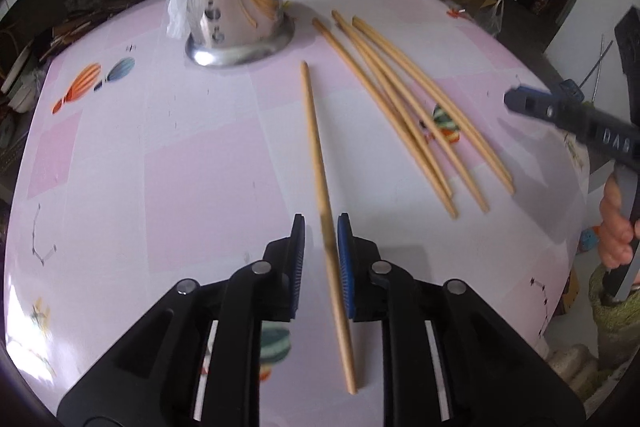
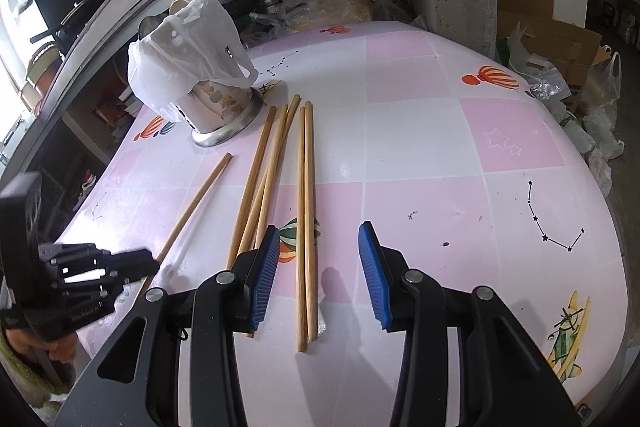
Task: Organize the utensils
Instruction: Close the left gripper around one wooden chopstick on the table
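Left gripper (image 1: pixel 321 259) straddles single chopstick (image 1: pixel 320 163) lying on pink table (image 1: pixel 200 187), jaws narrowly apart, not pinching. Right gripper (image 2: pixel 319 275) half open, empty, over loose chopsticks (image 2: pixel 306 211). Bag-covered metal holder (image 1: pixel 240 23), likely destination, stands beyond.

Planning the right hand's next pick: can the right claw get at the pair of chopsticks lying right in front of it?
Probably yes. The right claw stands open over the pair of chopsticks, and nothing lies on them or across the way.
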